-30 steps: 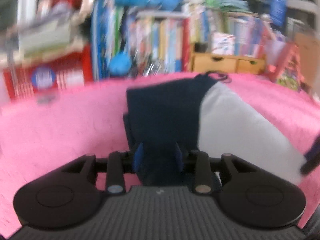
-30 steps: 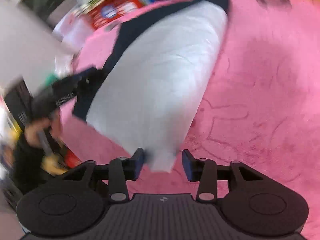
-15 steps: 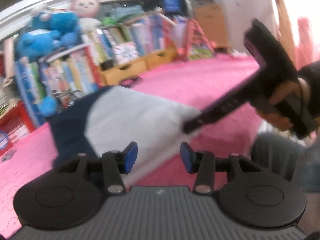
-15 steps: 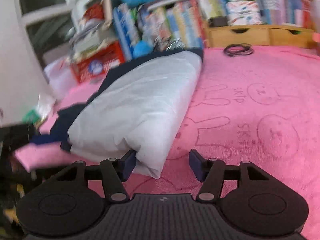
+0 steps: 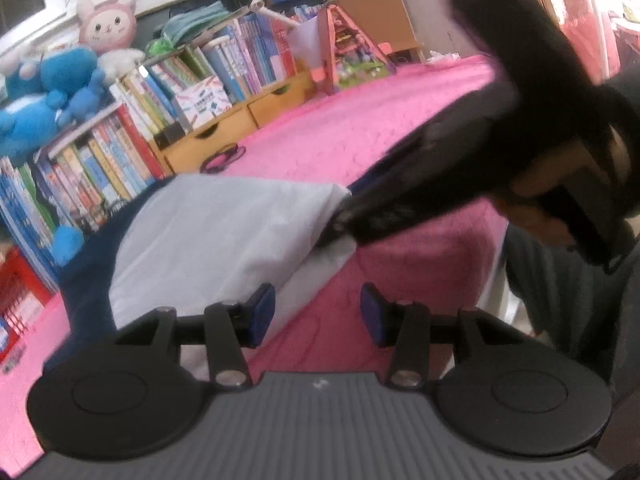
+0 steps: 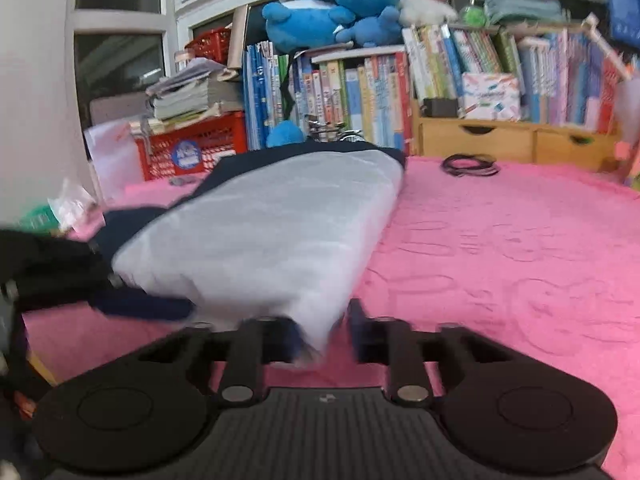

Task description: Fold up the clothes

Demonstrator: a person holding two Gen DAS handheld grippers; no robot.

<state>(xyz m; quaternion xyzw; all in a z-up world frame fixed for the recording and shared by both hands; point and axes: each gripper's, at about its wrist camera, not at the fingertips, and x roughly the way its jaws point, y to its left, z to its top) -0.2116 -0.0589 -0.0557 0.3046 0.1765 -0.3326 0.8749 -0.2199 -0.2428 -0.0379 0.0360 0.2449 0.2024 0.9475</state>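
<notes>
Left wrist view: the left gripper (image 5: 318, 314) stands with its blue-padded jaws spread and nothing pinched; bare pink embossed blanket (image 5: 360, 136) shows through the gap. The folded garment, pale grey fabric with navy-blue edging (image 5: 224, 220), lies on that blanket just ahead and to the left of this tool, its near corner reaching the left pad; contact there cannot be confirmed. Ahead and to the right, the right gripper (image 5: 340, 228) reaches in from the person's hand (image 5: 556, 184), its tip at the garment's far right corner. Beyond the garment, well ahead, a black coiled cable (image 5: 222, 158) rests on the blanket before a wooden drawer unit (image 5: 236, 120) under a row of upright books (image 5: 168, 92), with a blue plush toy (image 5: 44, 92) above. Right wrist view: the right gripper (image 6: 322, 340) is blurred and its jaws are closing, with the garment's (image 6: 272, 232) grey near corner hanging between them; whether the pads already press it cannot be told. The garment stretches away ahead and to the left of this tool. The left gripper (image 6: 100, 284) appears at the left, its dark tip beside the garment's left edge.
</notes>
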